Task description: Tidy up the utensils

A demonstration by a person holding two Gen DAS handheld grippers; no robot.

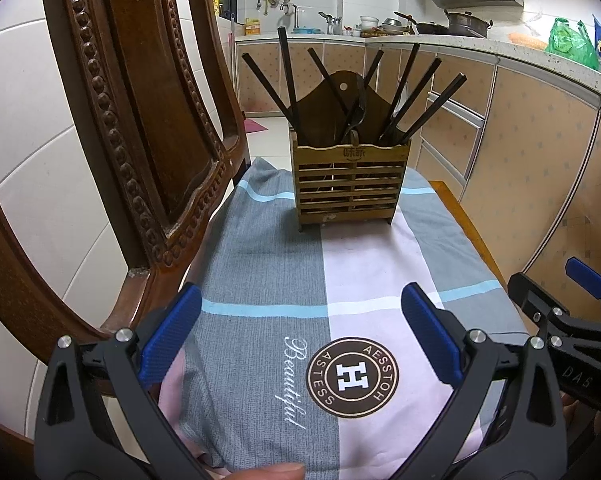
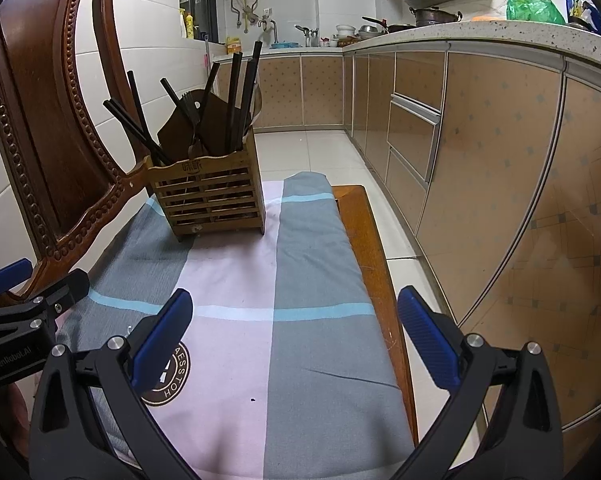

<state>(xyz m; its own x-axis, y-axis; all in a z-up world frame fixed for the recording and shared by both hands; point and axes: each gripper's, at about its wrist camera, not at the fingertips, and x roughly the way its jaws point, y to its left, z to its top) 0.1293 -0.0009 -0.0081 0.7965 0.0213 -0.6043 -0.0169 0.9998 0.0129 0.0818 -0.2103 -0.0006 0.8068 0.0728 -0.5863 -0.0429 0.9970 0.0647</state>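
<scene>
A slatted wooden utensil holder stands at the far end of a cloth-covered seat. Several dark chopsticks and a dark fork stick up out of it. My left gripper is open above the near end of the cloth, well short of the holder, with nothing between its blue pads. My right gripper is open too, empty, over the cloth's right part. Each gripper shows at the edge of the other's view.
The grey, pink and blue checked cloth covers a wooden chair seat whose bare edge shows on the right. The carved chair back rises at left. Kitchen cabinets and tiled floor lie to the right. A fingertip shows at the bottom.
</scene>
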